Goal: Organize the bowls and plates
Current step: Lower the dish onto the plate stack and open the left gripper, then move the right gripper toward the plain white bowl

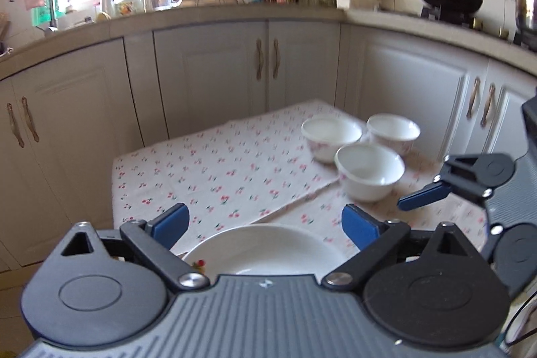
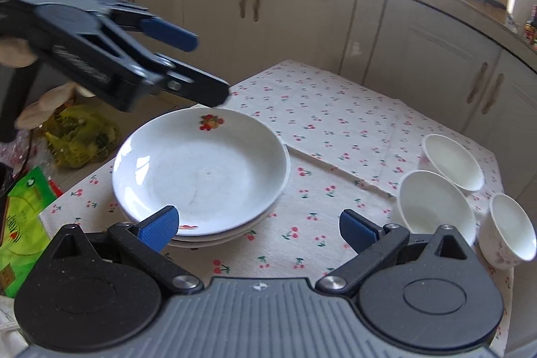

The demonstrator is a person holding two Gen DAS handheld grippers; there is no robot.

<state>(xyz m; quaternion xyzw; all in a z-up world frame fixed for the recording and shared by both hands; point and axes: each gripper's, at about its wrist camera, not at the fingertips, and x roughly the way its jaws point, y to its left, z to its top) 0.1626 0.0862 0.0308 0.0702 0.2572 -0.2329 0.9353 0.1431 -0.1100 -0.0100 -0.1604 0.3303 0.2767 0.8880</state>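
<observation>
White plates [image 2: 201, 176] stacked; both grippers, left [image 2: 204, 69] and right [image 2: 258, 227], gape empty; next you nest the bowls [image 2: 436, 207].

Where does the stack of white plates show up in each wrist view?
Left wrist: stack of white plates at bottom centre, partly hidden behind the left tongs.
Right wrist: left of centre, fruit print on the far rim.
Shared landmark: the three white bowls on the cherry-print cloth.
</observation>
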